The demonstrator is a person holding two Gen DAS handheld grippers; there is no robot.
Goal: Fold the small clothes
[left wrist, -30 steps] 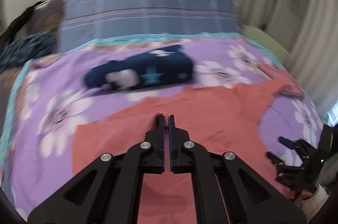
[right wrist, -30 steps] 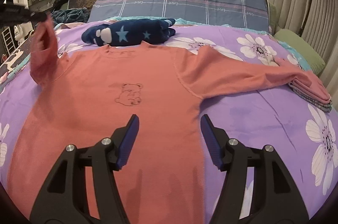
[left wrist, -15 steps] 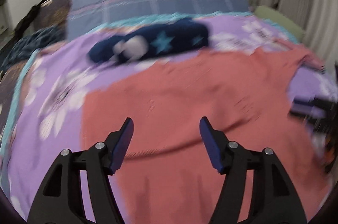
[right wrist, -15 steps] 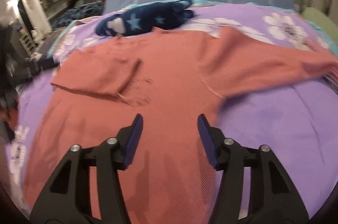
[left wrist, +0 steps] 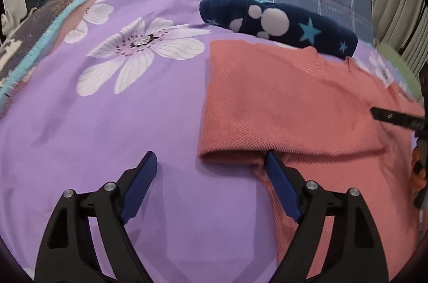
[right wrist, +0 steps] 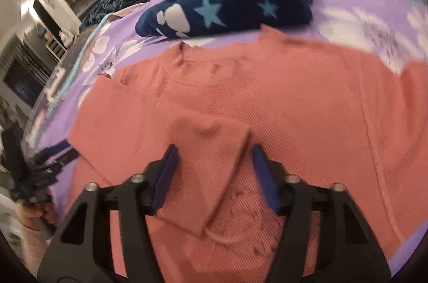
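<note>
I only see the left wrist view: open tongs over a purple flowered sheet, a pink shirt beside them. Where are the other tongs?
Observer: The right tongs hang over the pink shirt, at its middle, jaws closing, nothing pinched.
Visitor: Where does that folded sleeve end?
Observer: Its cuff lies on the chest, between those tongs.
Visitor: Which way does the collar face?
Observer: The neckline points at the navy star-print bundle.

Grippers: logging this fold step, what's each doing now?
Left gripper: opening, holding nothing, beside the shirt.
Right gripper: closing over shirt, not gripping.
</note>
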